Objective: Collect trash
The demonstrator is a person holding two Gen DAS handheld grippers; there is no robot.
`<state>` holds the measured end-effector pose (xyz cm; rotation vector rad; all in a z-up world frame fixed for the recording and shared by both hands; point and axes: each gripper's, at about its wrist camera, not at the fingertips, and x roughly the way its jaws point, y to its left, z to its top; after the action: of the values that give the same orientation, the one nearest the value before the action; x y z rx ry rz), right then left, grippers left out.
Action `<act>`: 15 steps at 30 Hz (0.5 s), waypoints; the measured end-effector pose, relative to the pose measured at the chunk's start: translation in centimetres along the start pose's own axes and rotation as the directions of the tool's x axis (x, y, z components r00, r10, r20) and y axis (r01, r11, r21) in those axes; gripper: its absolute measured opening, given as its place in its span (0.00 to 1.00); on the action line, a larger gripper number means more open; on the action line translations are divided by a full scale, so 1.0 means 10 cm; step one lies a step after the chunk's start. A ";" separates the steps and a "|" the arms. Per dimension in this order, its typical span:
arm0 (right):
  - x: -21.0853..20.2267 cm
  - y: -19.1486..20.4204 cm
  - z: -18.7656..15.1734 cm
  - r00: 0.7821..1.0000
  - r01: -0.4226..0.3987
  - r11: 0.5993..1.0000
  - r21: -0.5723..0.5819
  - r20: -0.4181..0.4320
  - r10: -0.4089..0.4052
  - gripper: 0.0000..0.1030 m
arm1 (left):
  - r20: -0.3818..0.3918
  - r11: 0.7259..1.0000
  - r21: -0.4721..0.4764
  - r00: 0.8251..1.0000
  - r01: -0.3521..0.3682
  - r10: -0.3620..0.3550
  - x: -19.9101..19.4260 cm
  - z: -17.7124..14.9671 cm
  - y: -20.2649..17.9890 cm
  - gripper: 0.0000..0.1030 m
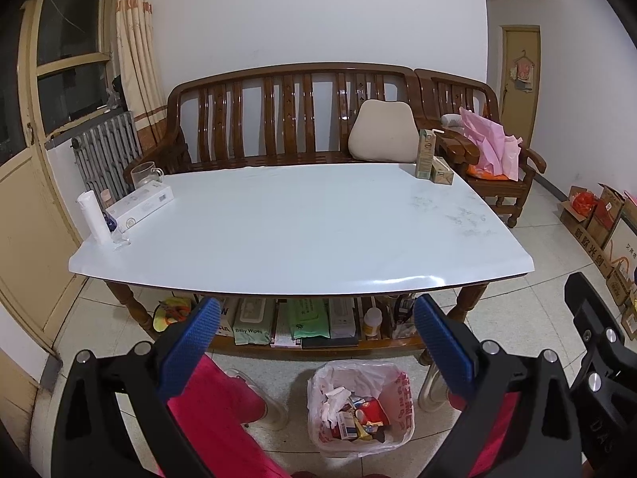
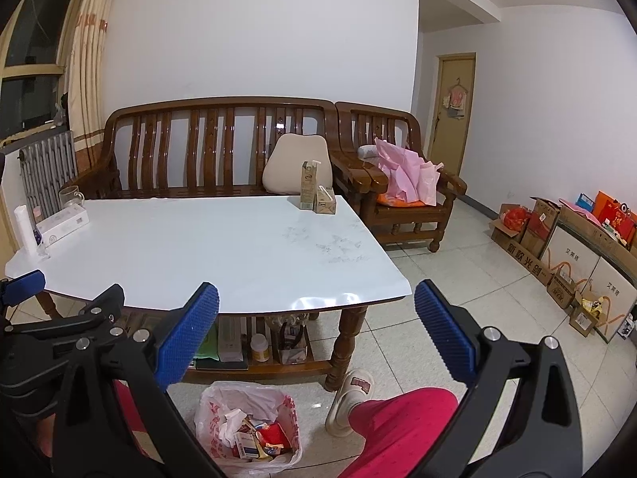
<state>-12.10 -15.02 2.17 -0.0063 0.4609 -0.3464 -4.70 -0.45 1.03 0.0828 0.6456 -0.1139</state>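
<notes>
White-walled living room, tiled floor, a white-topped wooden coffee table [image 1: 278, 231] set before a slatted wooden sofa [image 1: 286, 115]. On the floor at the table's near edge, between two red-trousered knees: a trash bin [image 1: 360, 406] lined with a white plastic bag printed in red, holding crumpled tissue, small cartons and bright wrappers. Above it, left gripper [image 1: 316, 342] spread wide, blue ribbed pads [image 1: 191, 342] well apart and holding nothing; right gripper [image 2: 316, 334] likewise agape and empty, just beside the left. At the table's far right corner, an upright drink carton with straw [image 1: 425, 153] touching a second carton lying flat [image 1: 442, 171]. At the far left corner, a white box [image 1: 139, 204], a glass mug [image 1: 145, 173] and an upright white tube [image 1: 94, 217]. On the shelf beneath, baby wipes [image 1: 251, 320] and other packs. Cream cushion [image 1: 382, 129] on the sofa, pink plastic bag [image 1: 493, 145] on the armchair alongside, cardboard boxes [image 2: 557, 239] lined up against the right-hand wall.
</notes>
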 end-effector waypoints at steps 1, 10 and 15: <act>0.00 0.00 0.00 1.000 0.001 1.000 0.000 0.000 -0.001 0.93 | 0.000 1.000 0.000 1.000 -0.001 0.001 0.00 0.00 0.00 0.92; 0.02 0.01 -0.01 1.000 0.002 1.000 -0.006 -0.004 -0.002 0.93 | -0.005 1.000 -0.002 1.000 -0.005 0.005 0.01 -0.01 0.03 0.92; 0.03 0.01 -0.01 1.000 0.002 1.000 -0.009 -0.006 -0.002 0.93 | -0.007 1.000 -0.004 1.000 -0.004 0.004 0.01 -0.01 0.04 0.92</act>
<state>-11.88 -15.00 1.97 -0.0141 0.4685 -0.3468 -4.62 -0.05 0.86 0.0809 0.6525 -0.1081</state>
